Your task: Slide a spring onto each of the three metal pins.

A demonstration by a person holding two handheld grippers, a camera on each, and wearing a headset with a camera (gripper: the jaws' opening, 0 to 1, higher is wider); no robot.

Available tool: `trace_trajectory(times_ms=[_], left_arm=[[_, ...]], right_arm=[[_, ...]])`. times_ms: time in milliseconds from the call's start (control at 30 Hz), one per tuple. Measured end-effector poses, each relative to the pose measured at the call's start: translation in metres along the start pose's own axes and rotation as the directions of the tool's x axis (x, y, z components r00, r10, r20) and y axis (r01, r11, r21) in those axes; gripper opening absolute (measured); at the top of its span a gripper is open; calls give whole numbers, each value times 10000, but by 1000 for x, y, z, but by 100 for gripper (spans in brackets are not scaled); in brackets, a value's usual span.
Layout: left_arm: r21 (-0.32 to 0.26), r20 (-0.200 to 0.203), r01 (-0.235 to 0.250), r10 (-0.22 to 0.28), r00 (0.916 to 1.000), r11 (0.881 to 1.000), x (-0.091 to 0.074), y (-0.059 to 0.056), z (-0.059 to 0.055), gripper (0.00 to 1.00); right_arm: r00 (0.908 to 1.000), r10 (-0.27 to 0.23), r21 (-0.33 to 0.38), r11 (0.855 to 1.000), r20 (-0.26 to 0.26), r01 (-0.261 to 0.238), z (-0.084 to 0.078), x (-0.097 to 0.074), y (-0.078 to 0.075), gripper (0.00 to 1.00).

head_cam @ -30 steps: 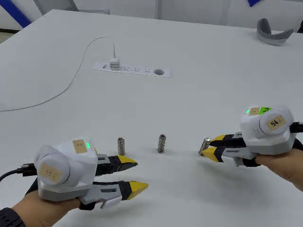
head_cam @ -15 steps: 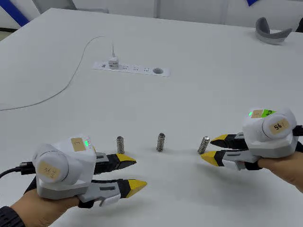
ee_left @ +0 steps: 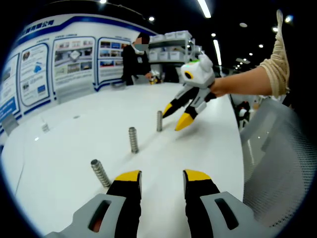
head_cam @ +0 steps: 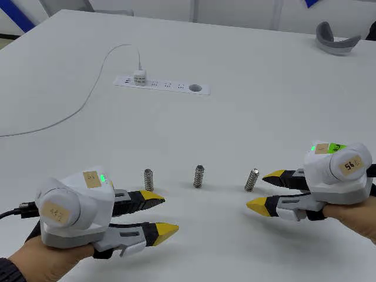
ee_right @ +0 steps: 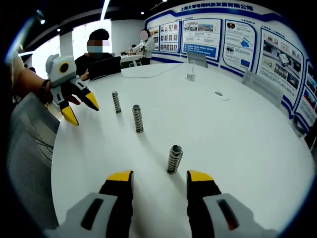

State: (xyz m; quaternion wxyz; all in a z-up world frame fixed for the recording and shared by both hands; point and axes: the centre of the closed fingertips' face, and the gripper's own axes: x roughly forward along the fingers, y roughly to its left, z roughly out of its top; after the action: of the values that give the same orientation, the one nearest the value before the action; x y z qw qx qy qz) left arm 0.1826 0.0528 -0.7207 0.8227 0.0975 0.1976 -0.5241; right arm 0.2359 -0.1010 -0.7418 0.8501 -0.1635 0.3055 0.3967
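Three metal pins stand in a row on the white table, each wearing a spring: the left one [head_cam: 148, 180], the middle one [head_cam: 200, 176] and the right one [head_cam: 252, 180]. My left gripper [head_cam: 160, 214] is open, near the table's front, just right of and below the left pin [ee_left: 100, 172]. My right gripper [head_cam: 267, 190] is open too, its yellow tips a short way right of the right pin [ee_right: 174, 158], touching nothing. The middle pin [ee_right: 137, 118] and far pin [ee_right: 116, 101] line up beyond it.
A white power strip [head_cam: 161, 86] with a plugged charger and a trailing cable [head_cam: 76, 109] lies farther back. A grey curved object [head_cam: 336, 39] rests at the far right corner. People stand and sit in the background [ee_right: 101, 54].
My right gripper has let go of the right spring, opened, and drawn back to the right and slightly down. The left gripper stays open, drifted a little lower.
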Motion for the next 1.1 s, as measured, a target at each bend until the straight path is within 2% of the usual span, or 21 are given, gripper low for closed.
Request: trace_trajectory(times_ms=[467,800,1100], left_arm=[[-298,2,-270,270,9996,9992,-11,7,-6,39],[-555,-41,-599,597,9982,9967,-22,15,-13,42],[-715,-111,-916,910,9958,9932,-28,23,-19,47]], right_arm=[[9999,21,-86,10000,120,-20,-1,-6,5,48],[9997,50,-282,9996,243,-43,2,-11,11,50],[9996,84,-471,9989,254,-72,-3,-16,16,52]])
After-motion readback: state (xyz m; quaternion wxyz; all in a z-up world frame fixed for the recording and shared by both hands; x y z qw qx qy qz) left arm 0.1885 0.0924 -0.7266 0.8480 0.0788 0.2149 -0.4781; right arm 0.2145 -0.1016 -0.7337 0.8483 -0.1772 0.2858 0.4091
